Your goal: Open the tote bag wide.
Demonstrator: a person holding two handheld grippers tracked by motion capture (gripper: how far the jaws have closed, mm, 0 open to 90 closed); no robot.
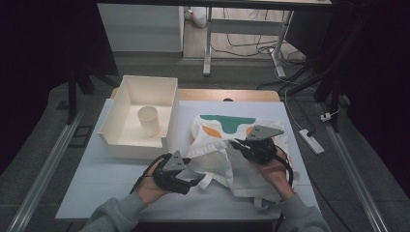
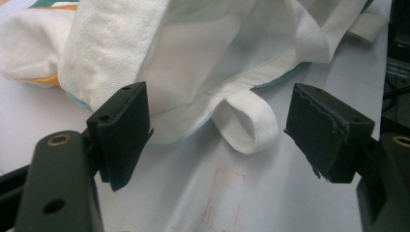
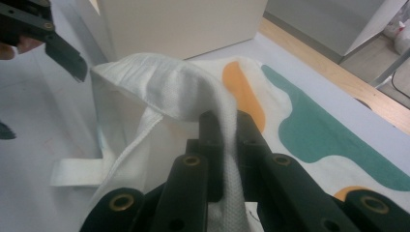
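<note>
My right gripper (image 3: 223,121) is raised over the desk's (image 1: 96,183) near right part, clamped on a woven fold of the white cloth bag (image 1: 227,145) lying there. My left gripper (image 2: 217,140) rests low near the front edge, jaws apart around a flat strap loop (image 2: 246,123).

a white table (image 1: 92,188) carries it all. on its left sits an open white box (image 1: 116,140), and right beside that a white cloth bag (image 1: 232,140) with green and orange patches lies crumpled.
</note>
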